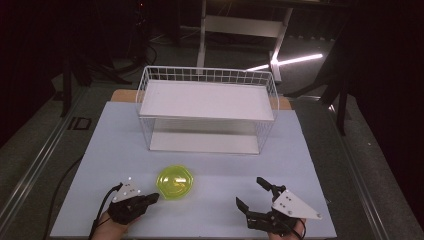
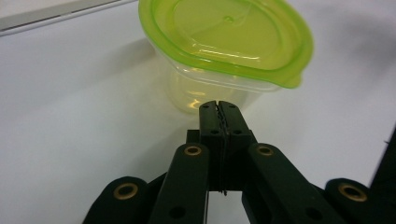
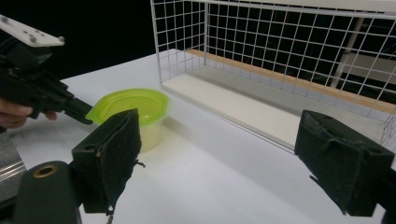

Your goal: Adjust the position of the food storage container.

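A clear tub with a yellow-green lid [image 1: 174,183] [image 2: 224,42] [image 3: 135,106] stands on the white table, near its front. My left gripper [image 1: 154,197] [image 2: 218,106] is shut with nothing between its jaws; its tips sit just at the tub's left side, low against the wall, and whether they touch it is unclear. The right gripper view also catches that gripper [image 3: 79,112], at the left beside the tub. My right gripper [image 1: 250,192] [image 3: 233,154] stands open at the front right, well apart from the tub, with nothing between its pads.
A white wire basket rack [image 1: 207,107] [image 3: 280,56] with an upper shelf and a lower board stands at the table's middle back. The table top [image 1: 125,135] ends in front edges close to both hands. Dark floor and stands surround it.
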The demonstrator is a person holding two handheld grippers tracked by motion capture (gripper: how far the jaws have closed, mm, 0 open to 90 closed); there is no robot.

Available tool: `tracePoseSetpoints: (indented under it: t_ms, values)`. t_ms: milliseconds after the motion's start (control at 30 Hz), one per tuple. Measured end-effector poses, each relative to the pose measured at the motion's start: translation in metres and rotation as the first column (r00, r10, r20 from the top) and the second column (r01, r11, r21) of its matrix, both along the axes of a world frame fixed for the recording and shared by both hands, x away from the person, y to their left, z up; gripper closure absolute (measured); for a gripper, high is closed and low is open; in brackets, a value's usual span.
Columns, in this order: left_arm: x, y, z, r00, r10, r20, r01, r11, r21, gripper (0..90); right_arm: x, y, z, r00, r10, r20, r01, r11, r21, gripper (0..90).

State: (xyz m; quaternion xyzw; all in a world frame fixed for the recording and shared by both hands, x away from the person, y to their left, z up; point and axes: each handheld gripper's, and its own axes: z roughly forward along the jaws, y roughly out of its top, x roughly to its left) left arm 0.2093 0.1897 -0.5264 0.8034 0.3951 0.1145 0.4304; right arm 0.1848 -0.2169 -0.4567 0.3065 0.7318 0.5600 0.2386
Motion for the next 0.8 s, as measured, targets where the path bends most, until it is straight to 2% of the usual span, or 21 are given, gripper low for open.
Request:
tracePoseSetpoints:
  t_ms: [133, 200, 333, 367, 533, 567, 733, 800]
  values:
    - [0.01, -0.008, -0.001, 1.0, -0.003, 0.006, 0.003, 0.9999, 0.012, 90.0, 0.0, 0.001, 0.0, 1.0, 0.003, -0.002, -0.003, 1.0, -0.003, 14.5]
    - [0.017, -0.009, -0.002, 0.9999, 0.011, 0.004, -0.011, 0.9998, 0.019, 90.0, -0.001, 0.001, 0.0, 1.0, 0.002, 0.001, -0.002, 1.0, 0.0, 14.6]
    - [0.026, -0.009, -0.003, 0.9996, 0.028, 0.006, -0.028, 0.9996, 0.004, 90.0, -0.001, 0.0, 0.0, 1.0, 0.003, 0.002, -0.003, 1.0, 0.0, 14.5]
    - [0.033, -0.01, -0.003, 0.9993, 0.037, 0.007, -0.037, 0.9993, 0.007, 90.0, -0.001, 0.0, 0.0, 1.0, 0.007, -0.002, -0.007, 1.0, -0.002, 14.5]
    - [0.043, -0.015, -0.004, 0.9996, 0.028, 0.009, -0.028, 0.9993, 0.023, 90.0, -0.001, 0.0, 0.001, 1.0, 0.009, 0.004, -0.009, 1.0, -0.003, 14.6]
    - [0.049, -0.019, -0.006, 0.9996, 0.026, 0.003, -0.026, 0.9992, 0.03, 90.0, -0.002, 0.0, 0.001, 0.9999, 0.01, 0.004, -0.01, 1.0, -0.002, 14.6]
    - [0.059, -0.028, -0.008, 0.9998, 0.018, -0.004, -0.018, 0.9994, 0.029, 90.0, -0.002, 0.0, 0.001, 0.9999, 0.013, 0.003, -0.013, 1.0, -0.003, 14.5]
    - [0.066, -0.037, -0.009, 0.9999, 0.009, -0.013, -0.009, 0.9997, 0.024, 90.0, -0.002, 0.0, 0.001, 0.9999, 0.013, 0.004, -0.013, 1.0, -0.004, 14.5]
